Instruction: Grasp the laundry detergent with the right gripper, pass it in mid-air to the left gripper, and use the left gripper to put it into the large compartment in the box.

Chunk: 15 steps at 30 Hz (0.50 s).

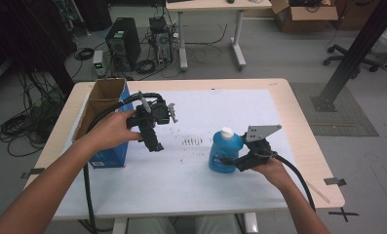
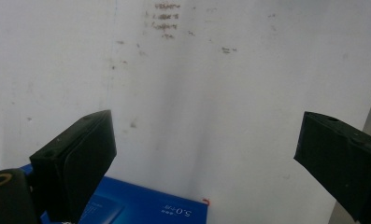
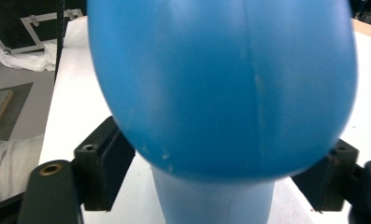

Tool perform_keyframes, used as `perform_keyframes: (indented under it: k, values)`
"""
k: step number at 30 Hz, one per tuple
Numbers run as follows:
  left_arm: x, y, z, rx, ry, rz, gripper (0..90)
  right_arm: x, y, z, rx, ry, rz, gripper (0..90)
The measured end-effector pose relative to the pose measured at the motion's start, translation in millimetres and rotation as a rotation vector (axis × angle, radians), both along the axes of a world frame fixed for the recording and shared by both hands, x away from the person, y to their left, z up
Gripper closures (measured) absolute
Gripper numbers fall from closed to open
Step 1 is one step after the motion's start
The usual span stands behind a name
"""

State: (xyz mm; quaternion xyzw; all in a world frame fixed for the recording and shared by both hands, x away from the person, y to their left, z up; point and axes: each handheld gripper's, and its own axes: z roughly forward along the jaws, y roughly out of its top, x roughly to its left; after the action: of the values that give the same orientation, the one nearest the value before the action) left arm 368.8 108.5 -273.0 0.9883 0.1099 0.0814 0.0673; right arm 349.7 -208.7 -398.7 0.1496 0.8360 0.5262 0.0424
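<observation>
Right hand-held gripper (image 1: 226, 161) jaws around blue plastic bottle (image 1: 224, 152) at 3 o'clock on bench (image 1: 298, 122), seemingly pressing it. Left hand-held gripper (image 1: 154, 145) spread wide, empty.

Blue bottle (image 1: 224, 157) with white cap: one, standing on the table (image 1: 298, 122). Open cardboard box (image 1: 105, 119) with blue side: one, left of the bottle. Hand-held grippers: two, the left gripper (image 1: 154, 127) beside the box, the right gripper (image 1: 230, 161) at the bottle. Table: one.
</observation>
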Motion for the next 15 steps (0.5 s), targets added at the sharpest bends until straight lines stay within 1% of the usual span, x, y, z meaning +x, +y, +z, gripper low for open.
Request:
perform_keyframes:
  k: [7, 15]
  values:
    - [0.3, 0.6, 0.4, 0.0, -0.001, -0.001, 5.5, 1.2, -0.4, -0.7, 0.003, 0.004, 0.0, 24.2]
    - [0.4, 0.3, 0.3, 0.0, -0.001, -0.002, 5.5, 1.1, -0.7, -1.0, -0.004, -0.005, 0.0, 27.5]
